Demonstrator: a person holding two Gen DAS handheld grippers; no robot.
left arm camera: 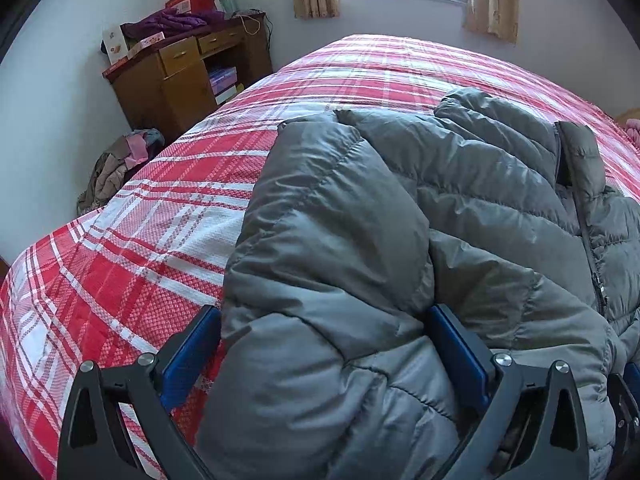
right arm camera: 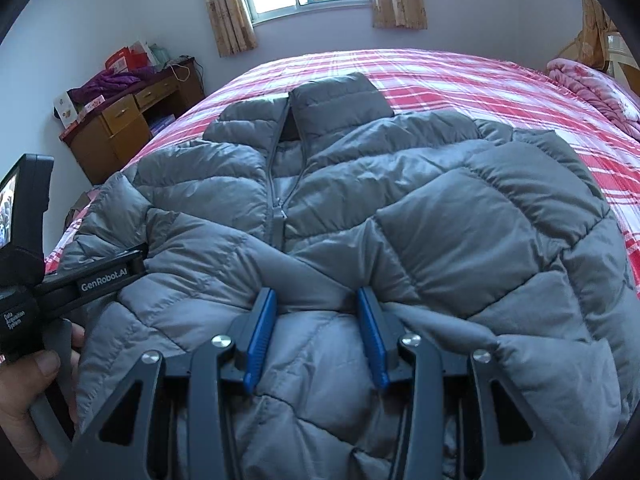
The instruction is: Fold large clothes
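Note:
A grey quilted down jacket [right arm camera: 400, 208] lies front up on the red plaid bed [right arm camera: 460, 76], collar toward the window, both sleeves folded in over the front. My left gripper [left arm camera: 324, 320] is open wide with the folded left sleeve [left arm camera: 320, 220] bulging between its blue pads [left arm camera: 460, 344]. My right gripper [right arm camera: 316, 296] is open, its blue pads [right arm camera: 262, 332] resting on the jacket's lower front just below the zipper [right arm camera: 278, 216]. The left gripper's body [right arm camera: 60, 280] and the hand holding it show at the left of the right wrist view.
A wooden desk [left arm camera: 188, 76] with boxes and purple cloth stands left of the bed by the wall. A pile of clothes [left arm camera: 116, 168] lies on the floor beside it. A pink quilt [right arm camera: 592, 88] sits at the bed's far right. Bare plaid bedspread [left arm camera: 120, 260] lies left of the jacket.

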